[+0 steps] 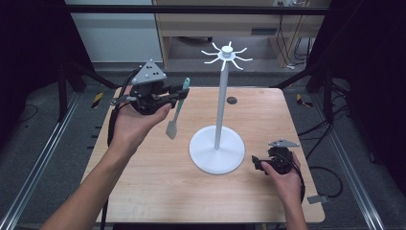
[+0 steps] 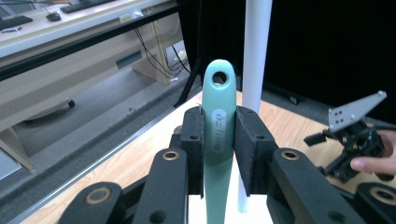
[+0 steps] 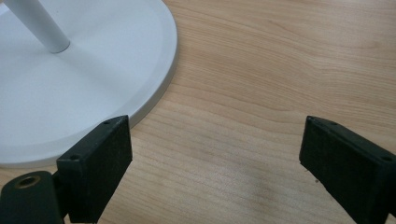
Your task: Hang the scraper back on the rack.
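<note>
A spatula point(image 1: 177, 110) with a teal handle and a grey blade hangs above the table's left half, blade down. My left gripper point(image 1: 181, 93) is shut on the teal handle point(image 2: 218, 126), whose end with a round hole sticks up past the pads. A white hook stand point(image 1: 219, 115) rises from a round base point(image 1: 215, 154) at the table's middle, with several hooks point(image 1: 227, 53) spreading at its top. My right gripper point(image 1: 256, 163) rests low beside the base's right edge, open, with bare wood between its jaws point(image 3: 212, 154). The base point(image 3: 88, 79) lies just past its left jaw.
The wooden table point(image 1: 158, 187) has a small dark hole point(image 1: 231, 100) near its far edge. Metal rails and cables run along the floor on both sides. A desk point(image 2: 70, 42) stands beyond the table's far side.
</note>
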A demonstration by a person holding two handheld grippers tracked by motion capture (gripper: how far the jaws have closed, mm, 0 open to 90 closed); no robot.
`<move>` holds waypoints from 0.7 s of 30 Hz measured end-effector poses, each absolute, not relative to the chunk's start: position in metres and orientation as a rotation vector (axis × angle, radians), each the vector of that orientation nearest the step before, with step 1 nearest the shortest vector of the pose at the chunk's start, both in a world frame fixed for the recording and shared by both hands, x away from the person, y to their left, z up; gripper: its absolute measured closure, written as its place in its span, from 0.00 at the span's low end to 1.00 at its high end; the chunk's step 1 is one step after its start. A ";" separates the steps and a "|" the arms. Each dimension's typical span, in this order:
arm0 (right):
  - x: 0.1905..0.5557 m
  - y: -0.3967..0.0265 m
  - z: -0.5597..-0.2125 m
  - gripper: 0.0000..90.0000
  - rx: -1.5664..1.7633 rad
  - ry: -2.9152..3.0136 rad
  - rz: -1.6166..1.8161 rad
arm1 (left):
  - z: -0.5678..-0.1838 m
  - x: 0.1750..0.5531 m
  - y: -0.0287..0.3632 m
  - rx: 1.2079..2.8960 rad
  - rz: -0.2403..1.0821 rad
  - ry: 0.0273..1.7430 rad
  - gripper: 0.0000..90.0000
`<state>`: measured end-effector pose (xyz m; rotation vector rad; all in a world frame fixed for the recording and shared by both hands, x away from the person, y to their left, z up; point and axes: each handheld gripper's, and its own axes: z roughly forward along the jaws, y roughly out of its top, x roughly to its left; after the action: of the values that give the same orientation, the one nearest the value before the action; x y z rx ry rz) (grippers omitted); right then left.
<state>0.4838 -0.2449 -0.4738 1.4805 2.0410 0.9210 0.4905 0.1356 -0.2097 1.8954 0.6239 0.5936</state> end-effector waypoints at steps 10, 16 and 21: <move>0.483 -0.244 -0.474 0.11 1.485 2.051 0.906 | -0.197 0.485 0.118 1.846 0.651 0.589 0.82; 0.484 -0.245 -0.475 0.11 1.486 2.053 0.912 | -0.190 0.487 0.110 1.811 0.649 0.586 0.82; 0.484 -0.245 -0.475 0.11 1.498 2.052 0.914 | -0.187 0.482 0.109 1.786 0.641 0.578 0.82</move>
<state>0.4836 -0.2448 -0.4747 1.4977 2.0524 0.9138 0.4823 0.1089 -0.1869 1.7864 0.5783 0.6414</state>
